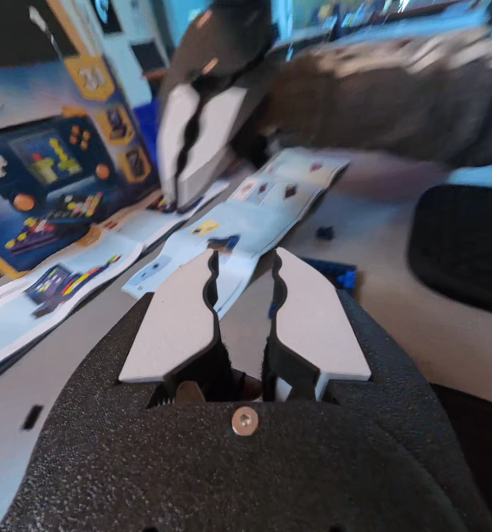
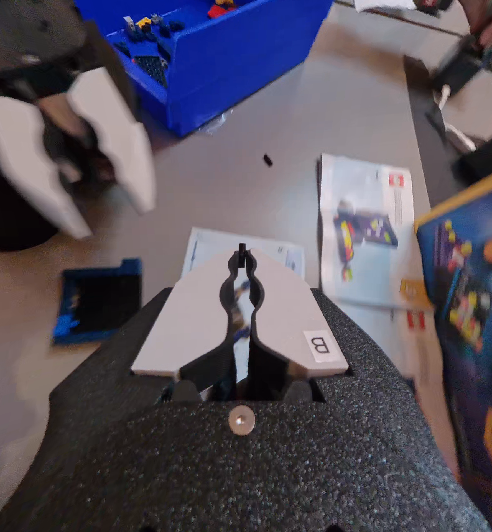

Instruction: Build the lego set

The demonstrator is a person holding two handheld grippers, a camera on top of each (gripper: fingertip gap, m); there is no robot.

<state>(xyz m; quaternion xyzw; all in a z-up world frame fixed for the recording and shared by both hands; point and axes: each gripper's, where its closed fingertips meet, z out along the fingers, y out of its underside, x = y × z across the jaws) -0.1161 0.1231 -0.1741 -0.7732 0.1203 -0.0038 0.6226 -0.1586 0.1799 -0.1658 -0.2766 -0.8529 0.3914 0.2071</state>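
While its two pale fingers pinch a small black peg point(image 2: 242, 257) upright at their very tips, the right gripper point(image 2: 242, 259) hangs over an open instruction booklet point(image 2: 210, 244) on the grey table point(image 2: 239, 187), the peg's top poking just past the fingertips and the dark pads pressed against its sides. Well beyond it, a second small black piece point(image 2: 267, 160) lies alone on the bare tabletop. To the left, the left gripper point(image 1: 245, 254) stands with its fingers point(image 1: 181, 311) spread and nothing between them; through the gap shows a light-blue page of the same booklet point(image 1: 239, 221), which lies below and ahead of the tips. From that side, the right gripper point(image 1: 178, 201) appears farther off, its fingers nearly together and pointing down toward a second booklet point(image 1: 66, 276); blur hides what is at the tips there. A dark blue plate with small blue pieces point(image 2: 100, 299) lies on the table near the left gripper, just beside the open booklet. A blue bin point(image 2: 224, 72) holding assorted bricks stands at the far side of the table, and a dark blue toy box point(image 2: 475, 288) stands at the right edge, beside the second booklet point(image 2: 365, 230).
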